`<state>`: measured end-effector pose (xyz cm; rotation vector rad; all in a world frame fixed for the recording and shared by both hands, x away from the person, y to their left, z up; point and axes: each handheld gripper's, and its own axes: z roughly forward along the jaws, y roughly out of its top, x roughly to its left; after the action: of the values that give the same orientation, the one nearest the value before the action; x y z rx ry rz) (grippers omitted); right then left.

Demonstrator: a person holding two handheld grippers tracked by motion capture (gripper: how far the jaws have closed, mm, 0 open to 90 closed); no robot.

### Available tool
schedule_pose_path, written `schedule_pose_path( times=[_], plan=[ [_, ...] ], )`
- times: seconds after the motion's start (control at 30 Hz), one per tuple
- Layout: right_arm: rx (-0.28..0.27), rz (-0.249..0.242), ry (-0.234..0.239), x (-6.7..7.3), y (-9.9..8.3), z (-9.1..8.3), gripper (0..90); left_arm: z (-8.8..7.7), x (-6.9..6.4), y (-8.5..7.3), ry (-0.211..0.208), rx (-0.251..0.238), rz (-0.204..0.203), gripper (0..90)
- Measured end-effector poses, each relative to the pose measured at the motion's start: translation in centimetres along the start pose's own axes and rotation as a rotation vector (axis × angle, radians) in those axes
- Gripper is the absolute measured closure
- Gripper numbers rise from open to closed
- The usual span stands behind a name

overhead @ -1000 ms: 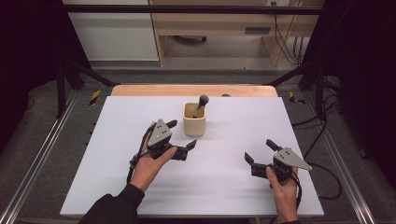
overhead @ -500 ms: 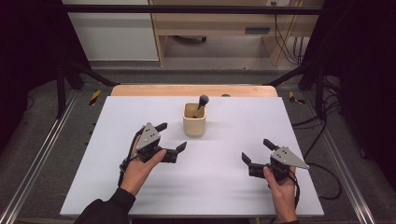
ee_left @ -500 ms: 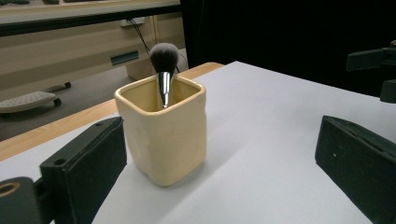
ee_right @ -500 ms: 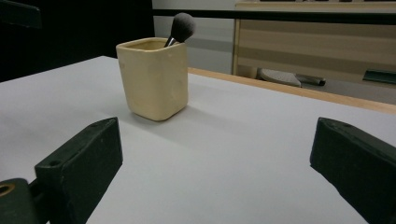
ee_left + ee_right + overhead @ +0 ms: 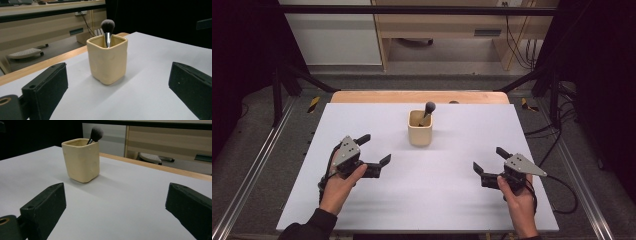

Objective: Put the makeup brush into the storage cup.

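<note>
From the high view, a cream, square-sided ceramic cup (image 5: pixel 420 128) stands upright toward the far middle of the white table (image 5: pixel 362 210); a make-up brush with a dark, rounded head and a silvery ferrule (image 5: pixel 428 111) leans inside it, head up. The left gripper (image 5: pixel 374 152) hovers to the near left of the cup with its jaws spread and nothing between them; the right gripper (image 5: pixel 489 160) sits well apart at the near right, also spread and empty.

In the left gripper view the cup (image 5: pixel 107 60) sits between the two black jaws but farther off — no contact; the brush (image 5: pixel 107 30) rises above the rim.

In the right gripper view the cup (image 5: pixel 81 160) stands off to the left, the brush (image 5: pixel 94 134) tilting right.

As a judgement: the brush looks settled in the cup, so placing seems done; if it is to be drawn out instead, that grasp is not yet begun.
</note>
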<state>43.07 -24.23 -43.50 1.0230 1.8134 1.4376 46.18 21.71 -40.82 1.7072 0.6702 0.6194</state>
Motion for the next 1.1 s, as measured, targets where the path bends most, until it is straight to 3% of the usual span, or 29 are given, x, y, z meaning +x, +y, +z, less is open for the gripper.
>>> schedule_pose_path(
  times=[0.37, 0.6, 1.1],
  plan=[
    [-0.002, -0.011, -0.012, -0.5, 0.0, -0.9, 3.0, -3.8, 2.7, -2.0, 0.065, -0.024, -0.035, 2.2],
    [0.0, -0.017, -0.025, -1.1, -0.7, -1.8, 2.9, -5.4, 3.7, -3.1, 0.089, -0.049, -0.052, 2.3],
    [-0.025, 0.011, -0.044, -2.3, -2.2, -3.2, 2.9, -7.1, 4.4, -4.7, 0.106, -0.084, -0.06, 2.4]
  ],
)
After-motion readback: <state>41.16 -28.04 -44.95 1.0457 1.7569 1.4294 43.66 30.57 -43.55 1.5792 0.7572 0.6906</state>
